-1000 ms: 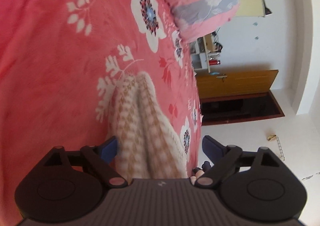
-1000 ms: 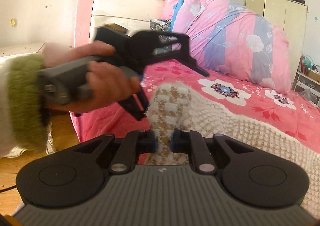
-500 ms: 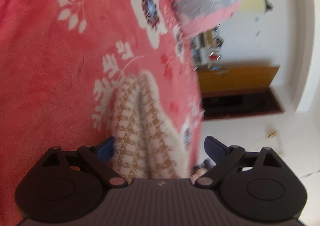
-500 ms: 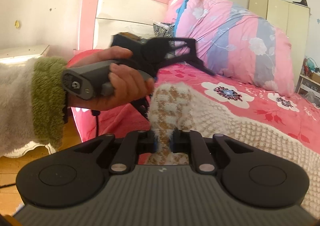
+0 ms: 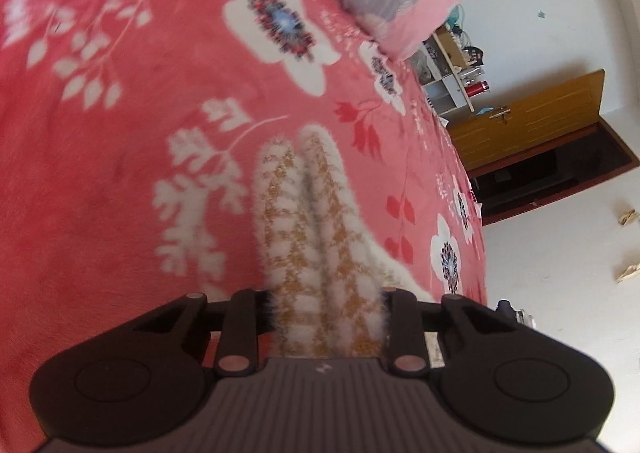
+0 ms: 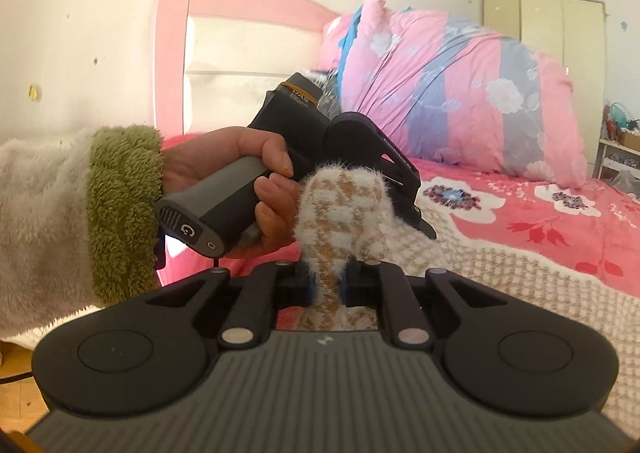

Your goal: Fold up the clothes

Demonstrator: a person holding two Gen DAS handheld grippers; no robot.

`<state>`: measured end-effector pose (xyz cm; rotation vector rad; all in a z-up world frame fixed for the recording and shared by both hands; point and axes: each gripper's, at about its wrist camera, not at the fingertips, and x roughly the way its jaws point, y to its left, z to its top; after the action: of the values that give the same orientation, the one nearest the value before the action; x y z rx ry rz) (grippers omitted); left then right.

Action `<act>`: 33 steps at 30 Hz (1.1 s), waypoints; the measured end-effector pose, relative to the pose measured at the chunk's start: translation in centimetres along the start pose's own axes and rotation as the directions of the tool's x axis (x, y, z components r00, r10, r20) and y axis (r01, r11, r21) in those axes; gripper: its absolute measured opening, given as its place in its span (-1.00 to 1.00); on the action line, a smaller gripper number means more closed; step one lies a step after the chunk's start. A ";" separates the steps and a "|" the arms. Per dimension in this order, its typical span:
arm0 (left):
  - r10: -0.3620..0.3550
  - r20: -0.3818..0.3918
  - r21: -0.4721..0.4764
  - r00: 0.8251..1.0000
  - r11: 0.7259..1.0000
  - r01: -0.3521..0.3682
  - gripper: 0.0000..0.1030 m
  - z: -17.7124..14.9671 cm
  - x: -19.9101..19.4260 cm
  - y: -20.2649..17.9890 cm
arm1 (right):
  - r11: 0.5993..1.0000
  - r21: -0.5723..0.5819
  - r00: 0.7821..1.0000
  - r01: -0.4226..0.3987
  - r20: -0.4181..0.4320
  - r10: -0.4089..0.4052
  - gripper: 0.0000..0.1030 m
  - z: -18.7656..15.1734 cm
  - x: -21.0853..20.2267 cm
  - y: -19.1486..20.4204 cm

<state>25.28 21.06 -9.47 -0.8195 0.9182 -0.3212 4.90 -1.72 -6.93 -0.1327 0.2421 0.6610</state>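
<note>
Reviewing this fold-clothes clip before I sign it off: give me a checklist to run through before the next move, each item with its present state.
1. Right gripper pinches the fuzzy knit garment: ok.
2. Left gripper has the garment's edge between its jaws, which are closing: ok.
3. Left grip fully firm: cannot tell.
4. Both grips lie close together on one bunched edge: ok.
5. Rest of the garment lies on the red floral blanket: ok.
6. Garment's far end free of snags: cannot tell.

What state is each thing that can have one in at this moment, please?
left gripper: jaws closing, fuzzy cuff between them.
right gripper: shut on sweater fold.
sweater: checked knit, bunched, partly lifted off the bed.
wooden door: open.
quilt: piled at the headboard.
</note>
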 end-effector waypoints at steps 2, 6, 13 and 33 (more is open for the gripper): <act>0.011 0.018 0.045 1.000 0.999 -0.012 -0.46 -0.4 -0.2 -2.4 | 1.000 0.020 1.000 0.012 0.026 -0.013 -0.82 0.1 -1.0 -0.5; 0.021 0.042 0.127 0.999 0.992 -0.026 -0.46 -1.5 -0.4 -7.2 | 0.997 0.058 0.995 0.052 0.086 -0.057 -0.82 0.2 -3.6 -1.8; 0.040 0.035 0.282 0.999 0.958 -0.048 -0.45 -5.1 2.0 -16.2 | 0.980 0.154 0.970 0.125 0.187 -0.153 -0.82 -0.5 -8.9 -4.5; 0.148 -0.106 0.598 0.983 0.800 -0.056 -0.19 -18.9 18.0 -28.2 | 0.762 0.592 0.870 0.262 0.196 -0.452 -0.82 -10.2 -21.3 -16.5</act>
<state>23.06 -17.04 -5.25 -0.1617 0.9221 -0.5475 -2.93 -29.26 -10.40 0.4823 0.0688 0.1918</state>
